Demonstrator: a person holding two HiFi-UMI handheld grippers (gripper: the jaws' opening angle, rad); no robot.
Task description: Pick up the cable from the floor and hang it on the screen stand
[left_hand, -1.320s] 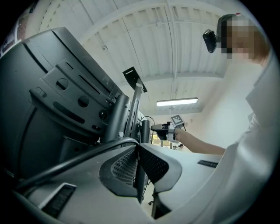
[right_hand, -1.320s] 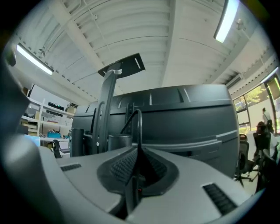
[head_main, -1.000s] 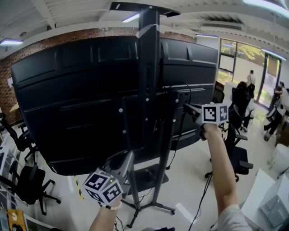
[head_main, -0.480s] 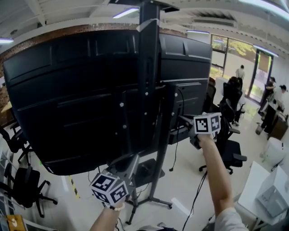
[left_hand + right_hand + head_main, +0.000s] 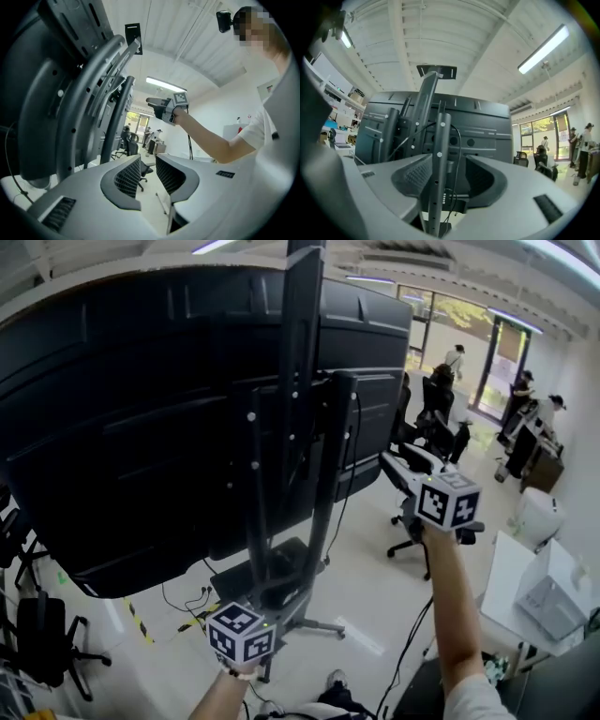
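With jaws just opened and nothing between them, the left gripper (image 5: 147, 164) and right gripper (image 5: 449, 161) are clear of the thin, limp, light cable (image 5: 460, 140), apparently draped over the screen stand (image 5: 330, 474) and best pinched mid-length.

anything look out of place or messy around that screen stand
Nothing looks damaged. A thin black cable hangs draped over the screen stand, and loose wires trail across the floor by its base. Otherwise nothing stands out.
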